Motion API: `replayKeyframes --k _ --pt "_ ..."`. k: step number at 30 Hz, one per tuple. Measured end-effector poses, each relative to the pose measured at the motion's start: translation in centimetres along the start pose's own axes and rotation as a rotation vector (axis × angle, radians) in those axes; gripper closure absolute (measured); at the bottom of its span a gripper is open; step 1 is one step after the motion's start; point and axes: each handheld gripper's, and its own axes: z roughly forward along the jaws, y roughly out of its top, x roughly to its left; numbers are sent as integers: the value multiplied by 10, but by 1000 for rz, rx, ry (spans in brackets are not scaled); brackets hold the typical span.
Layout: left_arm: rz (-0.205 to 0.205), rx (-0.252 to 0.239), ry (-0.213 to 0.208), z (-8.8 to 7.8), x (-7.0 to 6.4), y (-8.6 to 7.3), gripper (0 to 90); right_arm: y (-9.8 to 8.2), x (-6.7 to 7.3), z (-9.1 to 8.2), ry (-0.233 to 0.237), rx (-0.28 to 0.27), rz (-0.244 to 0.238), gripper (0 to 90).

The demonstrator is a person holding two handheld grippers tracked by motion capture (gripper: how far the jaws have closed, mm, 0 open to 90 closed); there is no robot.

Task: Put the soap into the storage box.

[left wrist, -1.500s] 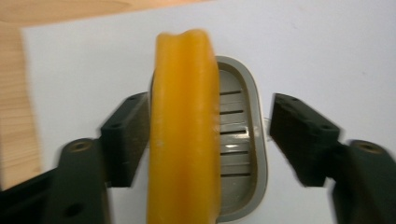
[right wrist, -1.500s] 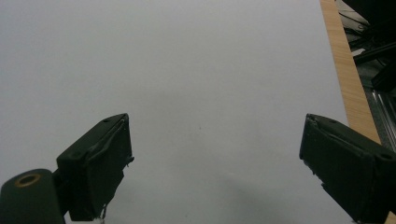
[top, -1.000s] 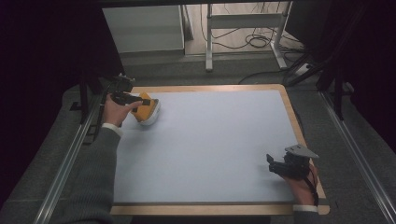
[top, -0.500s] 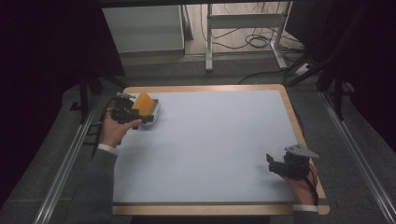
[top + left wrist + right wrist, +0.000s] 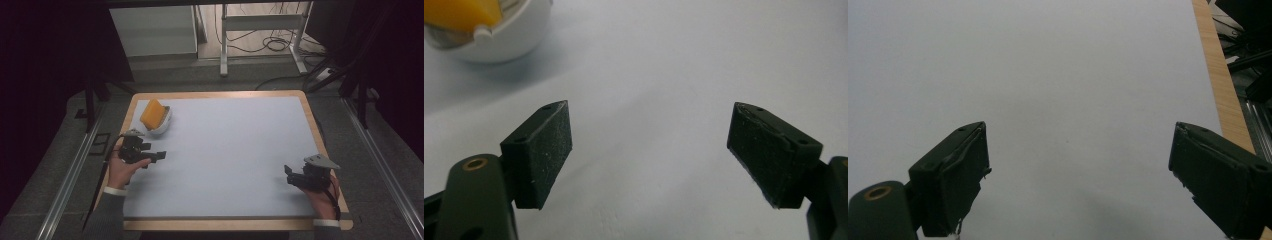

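Yellow sponge [image 5: 152,113] sits in white bowl [image 5: 161,124] at far left corner of table [image 5: 225,150]; placement looks complete. Left gripper [image 5: 157,156] near the bowl, jaws just opened wide, nothing between them. Right gripper [image 5: 289,173] at near right, jaws spread wide, empty. White mat bare; nothing obstructs. Little left but rest.

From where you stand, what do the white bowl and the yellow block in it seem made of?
The white bowl looks like glazed ceramic or glossy plastic: smooth, with a soft sheen on its rounded wall. The yellow block in it looks matte and soft-edged, probably a sponge or foam, though its texture is too small to confirm.
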Motion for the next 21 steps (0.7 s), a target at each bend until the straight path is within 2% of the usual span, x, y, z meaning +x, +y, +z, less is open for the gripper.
replayKeyframes --k 3,8,21 --pt "8 0 8 -1 -4 -12 186 0 1 0 -2 2 -1 93" --pt "14 -7 -13 3 -6 -25 182 0 1 0 -2 1 -3 93" --pt "8 -21 11 -1 -6 -29 182 1 2 0 -1 0 -9 93"
